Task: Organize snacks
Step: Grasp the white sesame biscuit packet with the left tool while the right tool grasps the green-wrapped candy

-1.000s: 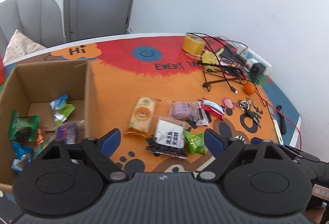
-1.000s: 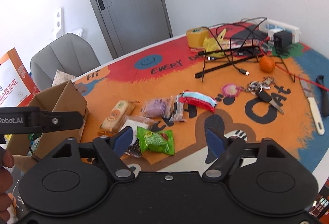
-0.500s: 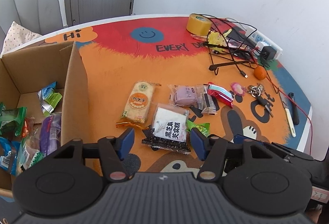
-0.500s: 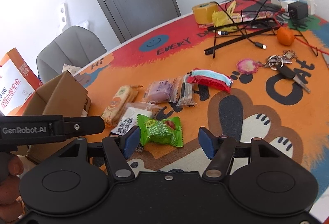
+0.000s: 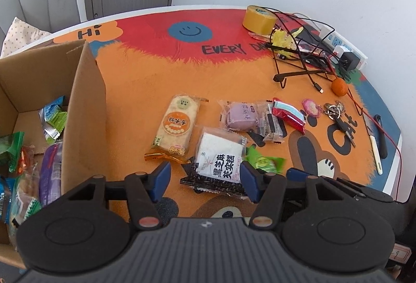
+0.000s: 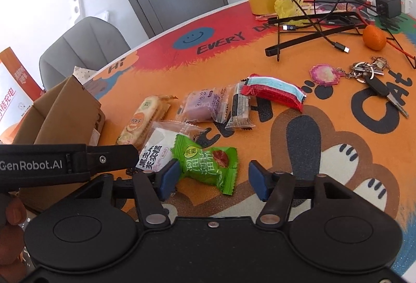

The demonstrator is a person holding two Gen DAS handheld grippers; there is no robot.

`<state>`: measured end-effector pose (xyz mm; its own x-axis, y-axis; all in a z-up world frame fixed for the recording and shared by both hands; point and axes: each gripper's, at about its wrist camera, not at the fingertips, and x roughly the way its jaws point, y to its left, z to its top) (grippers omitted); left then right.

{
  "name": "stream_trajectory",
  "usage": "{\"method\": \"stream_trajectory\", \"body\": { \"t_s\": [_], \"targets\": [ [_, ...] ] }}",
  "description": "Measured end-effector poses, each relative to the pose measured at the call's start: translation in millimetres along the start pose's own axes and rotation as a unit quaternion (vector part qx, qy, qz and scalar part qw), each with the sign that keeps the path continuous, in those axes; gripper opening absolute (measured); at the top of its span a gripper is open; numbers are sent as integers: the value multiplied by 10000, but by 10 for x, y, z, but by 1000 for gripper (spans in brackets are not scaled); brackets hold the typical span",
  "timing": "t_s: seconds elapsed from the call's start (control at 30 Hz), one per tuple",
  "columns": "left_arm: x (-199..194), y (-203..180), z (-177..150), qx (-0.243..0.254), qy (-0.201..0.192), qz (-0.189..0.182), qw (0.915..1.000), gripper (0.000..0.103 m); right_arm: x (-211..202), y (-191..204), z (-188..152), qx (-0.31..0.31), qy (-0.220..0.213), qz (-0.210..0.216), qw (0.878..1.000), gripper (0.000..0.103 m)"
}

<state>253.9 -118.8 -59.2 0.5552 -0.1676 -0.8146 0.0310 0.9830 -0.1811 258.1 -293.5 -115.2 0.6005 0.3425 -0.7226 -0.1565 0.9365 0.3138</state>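
Two hand-held grippers are descending side by side toward loose snack packets that are lying on an orange printed table mat (image 5: 145, 90), each one lining up on its own packet. In the left wrist view, the left gripper (image 5: 205, 180) is framing the white-and-black sesame packet (image 5: 219, 160) low in the centre of the frame; the packet is lying between the blue pads (image 5: 162, 179) with its long axis running up and away along the pointing line, and the jaws are standing apart, not yet pressing on it. In the right wrist view, the right gripper (image 6: 213, 177) is closing around the green candy packet (image 6: 206, 164), which is sitting just left of centre between the jaws, its long axis running across the gap from upper left to lower right; whether the left pad is touching the wrapper cannot be told, and the right pad is plainly clear. The left gripper's black arm is crossing the left edge of that view, just beside the green packet. The cardboard box (image 5: 85, 111), already holding several wrappers, is occupying the left of the left wrist view, so the left hand is judged the nearer to it. Each packet is judged reachable by a short further descent.
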Motion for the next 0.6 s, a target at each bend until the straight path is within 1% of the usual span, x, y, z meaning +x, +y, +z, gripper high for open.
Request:
{"method": "stream_trajectory", "body": {
  "t_s": [0.03,0.1,0.23,0.5,0.6],
  "targets": [
    [12,-5,-3,-1,12,7,10000,58,23,-2,-1,4,25,-25,10000,51],
    [44,-16,-6,32,36,9,10000,58,32,-9,-19,-7,-23,-66,10000,50],
    [116,-39,-6,57,95,-20,9999,58,-1,-28,-39,-54,-106,-125,9999,45],
    [252,-129,1,164,159,-87,9997,58,-92,-168,-33,42,-195,-573,9982,45],
    [293,-175,-9,256,104,-72,9996,58,-136,-240,-41,166,-202,-715,9971,44]
  ]
}}
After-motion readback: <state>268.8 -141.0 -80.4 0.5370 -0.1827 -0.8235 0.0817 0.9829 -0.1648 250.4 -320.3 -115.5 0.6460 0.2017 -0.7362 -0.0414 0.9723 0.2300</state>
